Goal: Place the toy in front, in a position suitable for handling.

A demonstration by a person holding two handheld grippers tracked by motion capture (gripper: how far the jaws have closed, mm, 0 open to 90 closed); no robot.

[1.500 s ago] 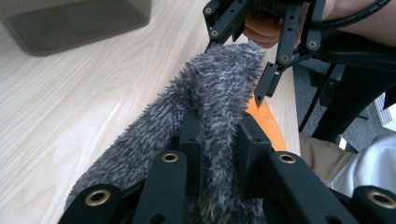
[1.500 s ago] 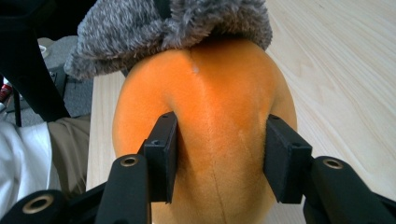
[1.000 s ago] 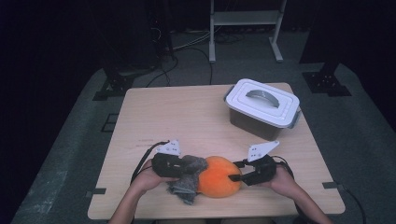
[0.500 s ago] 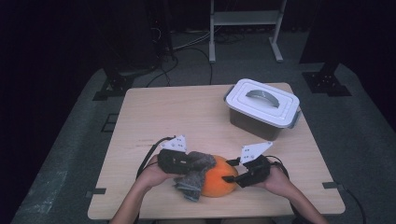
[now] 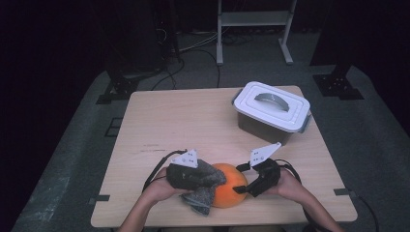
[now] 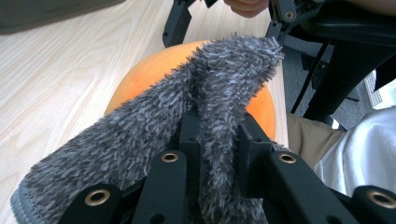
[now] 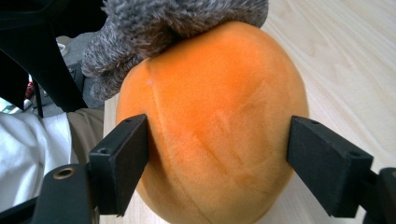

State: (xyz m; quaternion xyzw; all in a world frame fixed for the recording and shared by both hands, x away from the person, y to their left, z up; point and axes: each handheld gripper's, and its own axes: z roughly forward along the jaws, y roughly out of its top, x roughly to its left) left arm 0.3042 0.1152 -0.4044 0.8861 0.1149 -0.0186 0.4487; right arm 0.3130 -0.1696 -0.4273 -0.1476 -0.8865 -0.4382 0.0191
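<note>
An orange plush ball (image 5: 231, 191) rests near the table's front edge. A grey fuzzy cloth (image 5: 205, 186) lies over its left side. My left gripper (image 5: 212, 180) is shut on a fold of that cloth (image 6: 219, 84), with the orange ball (image 6: 154, 74) behind it. My right gripper (image 5: 244, 186) sits at the ball's right side. Its jaws have just been opening and now stand wide on either side of the ball (image 7: 215, 121). One pad is at the plush and the other is clear of it. The cloth (image 7: 168, 23) caps the ball's far end.
A grey storage box with a white handled lid (image 5: 271, 112) stands at the back right of the wooden table (image 5: 183, 125). A metal rack's legs (image 5: 254, 29) stand on the floor beyond. The person's lap sits just past the front edge.
The right gripper's jaws have spread apart off the orange ball. The ball, the cloth and both grippers have slid slightly toward the front edge.
</note>
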